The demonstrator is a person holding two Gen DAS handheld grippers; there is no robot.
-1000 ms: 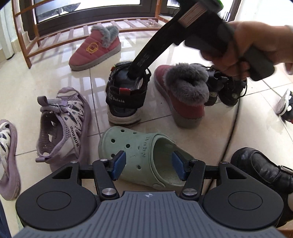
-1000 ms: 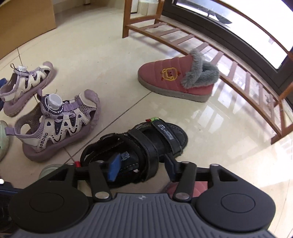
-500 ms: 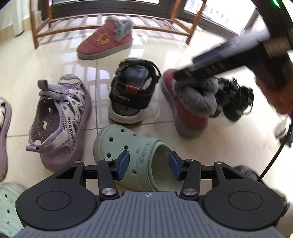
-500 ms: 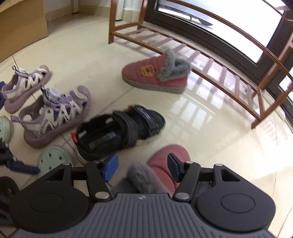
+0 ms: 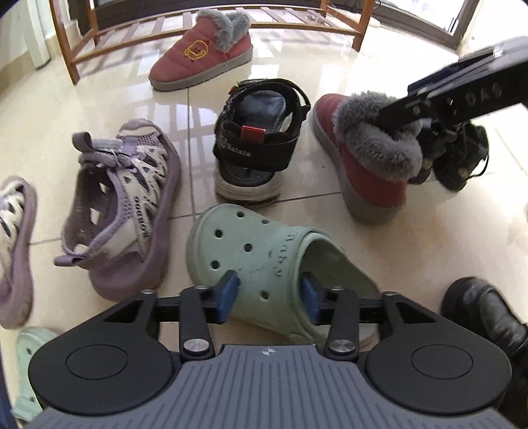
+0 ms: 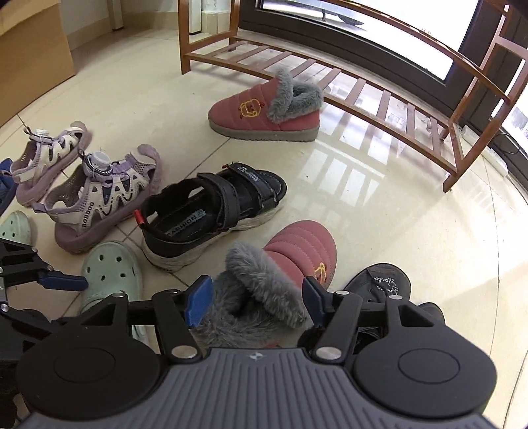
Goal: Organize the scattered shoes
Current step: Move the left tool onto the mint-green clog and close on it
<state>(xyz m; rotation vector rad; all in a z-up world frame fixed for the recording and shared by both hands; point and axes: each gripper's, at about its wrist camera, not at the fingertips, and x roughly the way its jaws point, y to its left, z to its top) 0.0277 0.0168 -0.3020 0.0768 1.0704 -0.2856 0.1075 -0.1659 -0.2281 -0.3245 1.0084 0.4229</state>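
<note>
Left wrist view: left tool [image 5: 269, 292] spread wide over the green clog [image 5: 264, 260] near the wooden shoe rack [image 5: 214, 24].
Right wrist view: right tool [image 6: 254, 305], off the black sandal [image 6: 214, 211] a second ago, now brackets the near pink fur-lined slipper [image 6: 283, 267], unclenched; a grasp looks likely.

scattered shoes [image 5: 264, 142] upright on glossy tile

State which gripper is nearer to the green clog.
Left. The left gripper has its open fingers on either side of the green clog; the right gripper is beside it, at the pink fur-lined boot.
</note>
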